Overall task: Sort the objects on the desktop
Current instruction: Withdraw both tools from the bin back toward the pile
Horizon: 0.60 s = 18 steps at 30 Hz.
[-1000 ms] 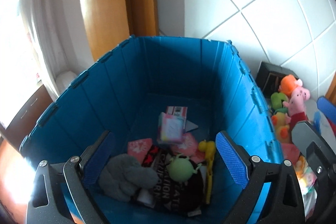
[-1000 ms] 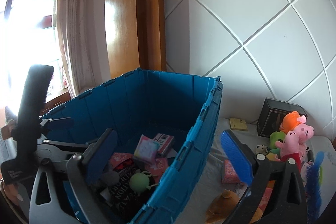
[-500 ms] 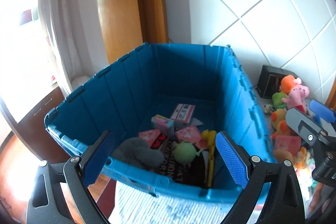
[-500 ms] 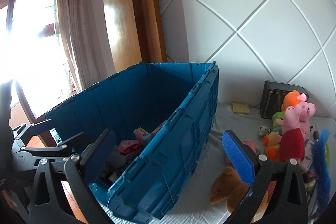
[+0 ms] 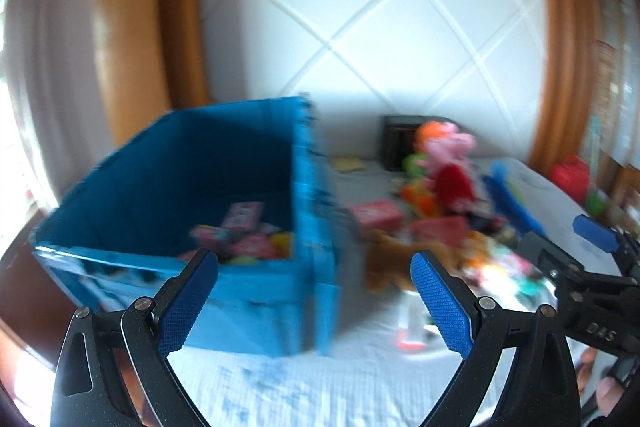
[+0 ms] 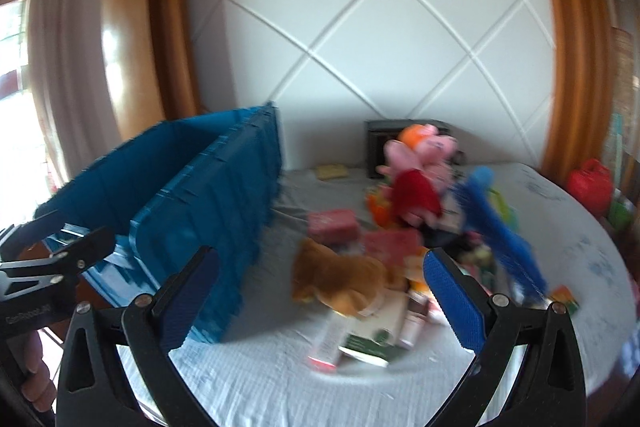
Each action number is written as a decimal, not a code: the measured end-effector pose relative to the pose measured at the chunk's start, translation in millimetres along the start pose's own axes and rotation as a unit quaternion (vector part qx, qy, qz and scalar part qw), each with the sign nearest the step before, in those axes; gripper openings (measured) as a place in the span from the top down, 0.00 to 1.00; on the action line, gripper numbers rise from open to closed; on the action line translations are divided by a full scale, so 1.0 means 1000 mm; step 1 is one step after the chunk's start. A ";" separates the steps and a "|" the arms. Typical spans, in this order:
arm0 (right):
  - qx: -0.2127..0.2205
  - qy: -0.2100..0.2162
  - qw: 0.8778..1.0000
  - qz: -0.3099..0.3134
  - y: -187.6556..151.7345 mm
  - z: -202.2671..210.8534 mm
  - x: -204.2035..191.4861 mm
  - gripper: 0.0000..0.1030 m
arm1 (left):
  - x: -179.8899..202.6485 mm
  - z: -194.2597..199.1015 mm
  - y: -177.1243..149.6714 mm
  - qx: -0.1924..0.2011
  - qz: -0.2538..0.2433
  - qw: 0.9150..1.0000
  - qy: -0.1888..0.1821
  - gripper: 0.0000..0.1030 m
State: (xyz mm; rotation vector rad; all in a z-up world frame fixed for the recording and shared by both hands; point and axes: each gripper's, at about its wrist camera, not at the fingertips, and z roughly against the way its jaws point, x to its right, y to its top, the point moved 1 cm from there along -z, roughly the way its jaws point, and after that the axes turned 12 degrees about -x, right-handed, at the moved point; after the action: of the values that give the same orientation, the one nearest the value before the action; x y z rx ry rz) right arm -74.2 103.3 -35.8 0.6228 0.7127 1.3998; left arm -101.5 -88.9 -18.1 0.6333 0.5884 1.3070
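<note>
Two tools hover with jaws spread and empty above the near edge of the tabletop (image 6: 280,379). The brown plush toy (image 6: 340,283) lies just ahead of the right tool (image 6: 320,299), its long axis running roughly left to right across the jaws' gap. The left tool (image 5: 316,303) faces the blue bin (image 5: 192,211) at the tabletop's left edge, so the right tool looks nearer the toy pile.

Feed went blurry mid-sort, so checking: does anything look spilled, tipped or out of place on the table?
Nothing looks spilled or broken. The blue bin stands upright. Unsorted toys and boxes lie heaped beside it, the brown plush on its side. Blur hides finer detail.
</note>
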 end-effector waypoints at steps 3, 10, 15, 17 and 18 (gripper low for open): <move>-0.004 -0.026 0.999 -0.031 -0.009 0.010 0.037 0.00 | 0.039 0.000 0.000 -0.003 -0.034 0.999 -0.017 0.05; -0.029 -0.050 0.997 -0.055 -0.018 -0.009 0.121 0.00 | 0.111 -0.057 0.009 -0.043 -0.035 0.998 -0.017 0.05; -0.078 -0.035 0.996 -0.033 -0.012 -0.062 0.183 0.00 | 0.160 -0.125 0.016 -0.099 -0.011 0.995 0.007 0.05; -0.093 -0.026 0.995 -0.027 -0.011 -0.080 0.201 0.00 | 0.170 -0.149 0.012 -0.129 0.002 0.992 0.016 0.05; -0.105 -0.020 0.994 -0.023 -0.010 -0.093 0.208 0.00 | 0.174 -0.157 0.010 -0.139 0.006 0.990 0.019 0.05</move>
State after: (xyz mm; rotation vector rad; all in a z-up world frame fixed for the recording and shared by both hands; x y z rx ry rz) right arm -131.3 307.9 -119.5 0.4636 0.5362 1.3938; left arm -190.7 98.6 -126.9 0.3833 0.4231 1.3854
